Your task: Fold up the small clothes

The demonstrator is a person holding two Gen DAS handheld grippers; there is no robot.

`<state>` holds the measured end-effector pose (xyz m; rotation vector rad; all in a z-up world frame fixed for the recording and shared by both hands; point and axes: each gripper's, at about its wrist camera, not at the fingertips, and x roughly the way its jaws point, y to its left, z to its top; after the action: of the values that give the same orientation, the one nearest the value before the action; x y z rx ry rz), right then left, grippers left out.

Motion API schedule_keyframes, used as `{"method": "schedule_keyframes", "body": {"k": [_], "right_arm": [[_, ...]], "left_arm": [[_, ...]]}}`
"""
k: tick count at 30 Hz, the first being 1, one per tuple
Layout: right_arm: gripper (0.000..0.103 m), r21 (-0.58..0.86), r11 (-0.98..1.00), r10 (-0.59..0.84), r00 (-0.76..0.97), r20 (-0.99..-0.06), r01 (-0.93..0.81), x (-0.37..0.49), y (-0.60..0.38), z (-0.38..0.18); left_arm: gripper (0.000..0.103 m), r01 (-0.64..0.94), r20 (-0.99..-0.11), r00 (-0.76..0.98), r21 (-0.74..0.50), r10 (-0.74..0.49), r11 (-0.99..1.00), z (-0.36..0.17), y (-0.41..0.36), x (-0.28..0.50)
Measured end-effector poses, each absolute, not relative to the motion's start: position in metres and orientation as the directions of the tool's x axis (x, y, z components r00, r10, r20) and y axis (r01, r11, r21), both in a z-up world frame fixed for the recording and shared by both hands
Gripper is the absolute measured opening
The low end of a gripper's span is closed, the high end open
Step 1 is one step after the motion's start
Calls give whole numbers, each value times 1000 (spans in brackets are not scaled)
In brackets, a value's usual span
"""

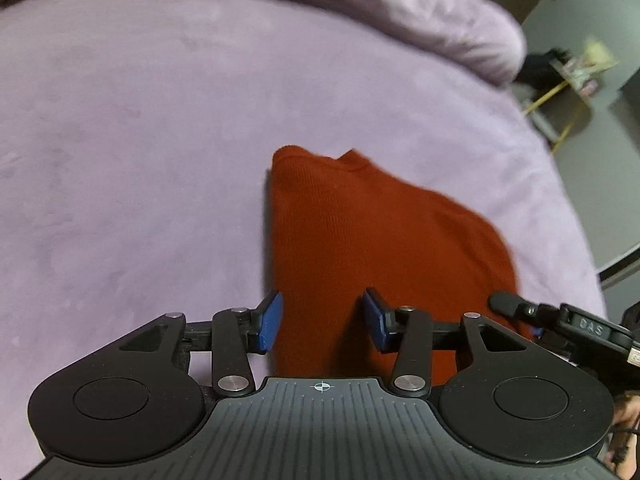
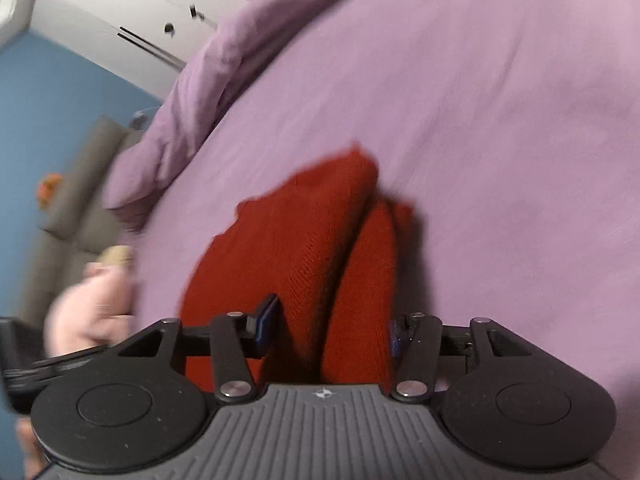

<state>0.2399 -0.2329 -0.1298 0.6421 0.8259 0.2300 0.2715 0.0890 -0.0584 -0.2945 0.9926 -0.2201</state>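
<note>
A rust-red knit garment (image 1: 360,232) lies folded on the purple bed cover (image 1: 140,140). My left gripper (image 1: 324,320) hovers over its near left edge. The blue pads (image 1: 270,322) stand apart and press on nothing, with the cloth lying below them. In the right wrist view the same garment (image 2: 304,248) shows two thick folds running away from me. My right gripper (image 2: 332,328) is over its near end, its jaws apart and not pinching the cloth. One black finger of the right gripper (image 1: 508,304) shows at the garment's right edge.
A bunched purple duvet (image 1: 440,20) lies along the far side of the bed. Beyond the bed edge are grey floor (image 1: 592,152), a grey sofa (image 2: 80,184) and a white wardrobe (image 2: 120,8). A blurred pink sleeve (image 2: 88,312) is at the left.
</note>
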Motion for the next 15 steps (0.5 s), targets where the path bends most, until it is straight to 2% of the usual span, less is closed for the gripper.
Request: {"method": "schedule_keyframes", "body": {"k": [3, 6, 9, 12, 13, 15], "right_arm": [[53, 608, 793, 401, 715, -573, 42, 191, -240, -115], [53, 613, 790, 446, 693, -566, -8, 159, -237, -115], [53, 629, 777, 482, 682, -550, -42, 146, -232, -119], [53, 611, 789, 476, 697, -536, -70, 148, -222, -116], [51, 599, 797, 477, 692, -542, -80, 151, -216, -116], [38, 560, 826, 447, 682, -580, -65, 156, -200, -121]], "left_arm": [[51, 97, -747, 595, -300, -297, 949, -52, 92, 225], [52, 138, -757, 593, -241, -275, 961, -64, 89, 187], [52, 134, -790, 535, -271, -299, 953, -83, 90, 162], [51, 56, -814, 502, -306, -292, 950, -95, 93, 158], [51, 37, -810, 510, -314, -288, 949, -97, 93, 158], [52, 17, -805, 527, -310, -272, 950, -97, 87, 165]]}}
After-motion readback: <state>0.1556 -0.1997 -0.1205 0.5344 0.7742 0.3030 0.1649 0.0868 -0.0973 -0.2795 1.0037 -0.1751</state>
